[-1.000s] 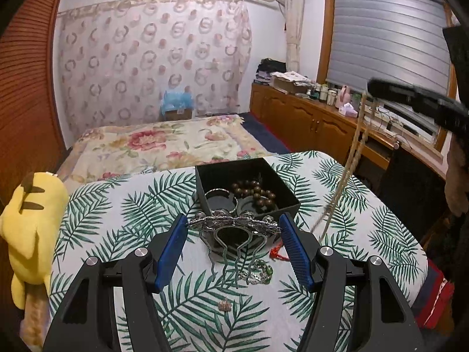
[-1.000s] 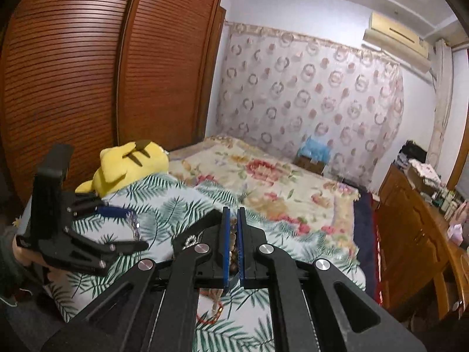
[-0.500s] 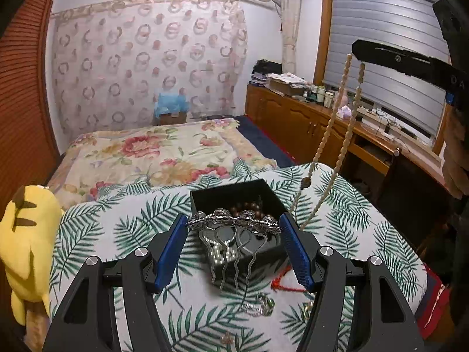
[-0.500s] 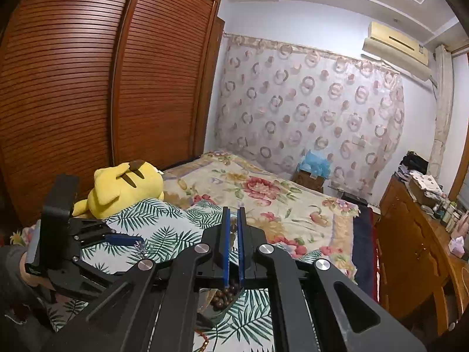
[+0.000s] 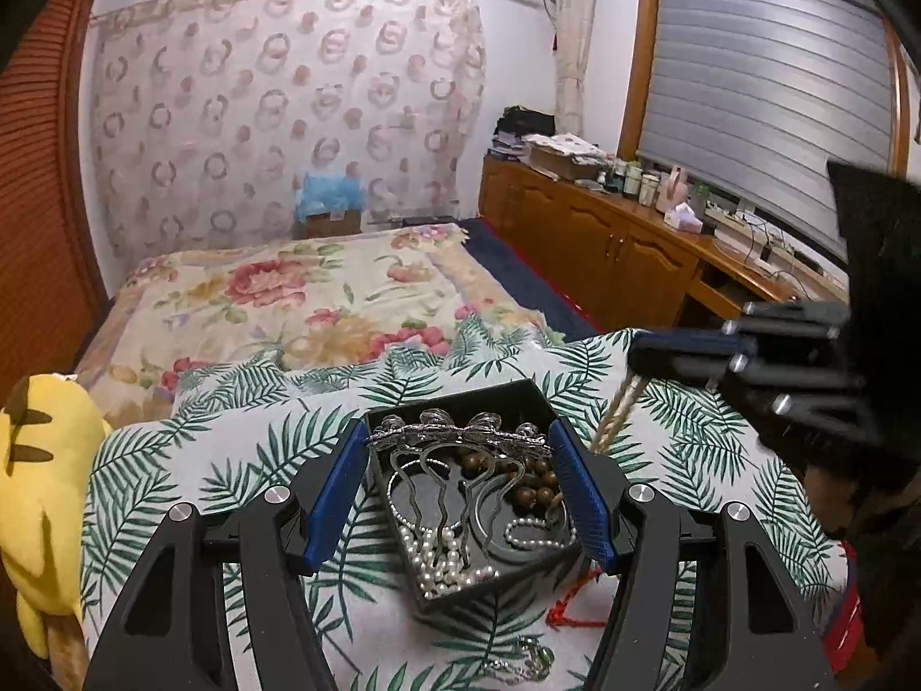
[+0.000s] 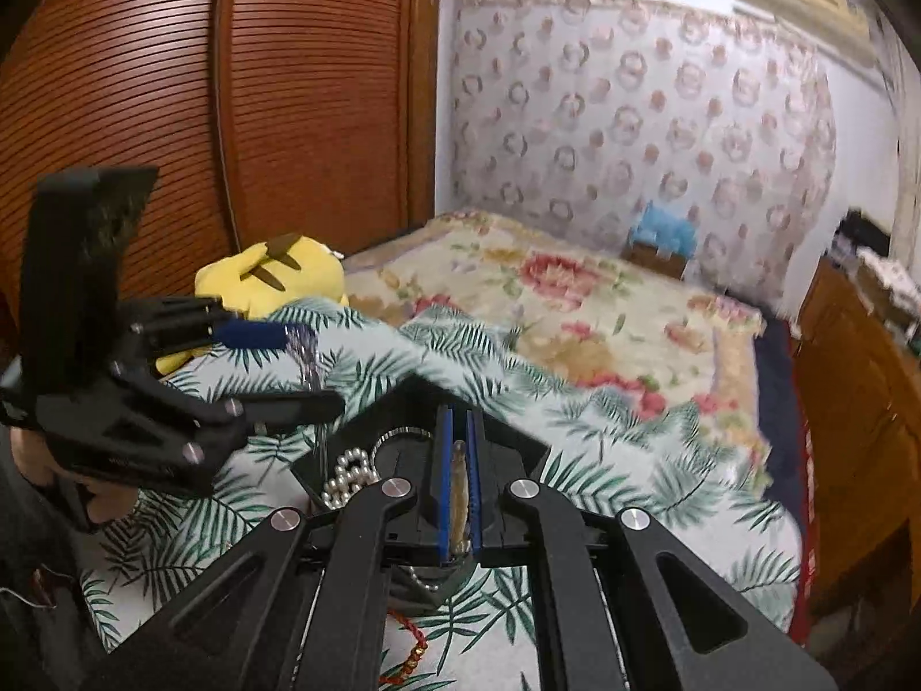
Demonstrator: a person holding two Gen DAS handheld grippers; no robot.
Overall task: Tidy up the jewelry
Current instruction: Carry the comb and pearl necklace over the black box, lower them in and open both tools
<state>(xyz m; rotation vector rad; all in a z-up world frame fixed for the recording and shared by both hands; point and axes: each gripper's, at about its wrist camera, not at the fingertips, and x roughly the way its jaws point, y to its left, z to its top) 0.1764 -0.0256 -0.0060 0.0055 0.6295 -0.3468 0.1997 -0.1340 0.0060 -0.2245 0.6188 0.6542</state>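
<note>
bedroom, fern-print bed cover. left claw pinches silver hair comb above black box just ahead. right claw pressed on tan bead strand, beside box. step: depositing; next, lower, release.

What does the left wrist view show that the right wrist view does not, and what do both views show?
Only the left wrist view shows the silver hair comb gripped by the left gripper, the brown wooden beads and the window blind. Only the right wrist view shows the wooden wardrobe and the beige bead strand pinched in the right gripper. Both show the black box, the white pearls, the yellow plush toy and the bed.
</note>
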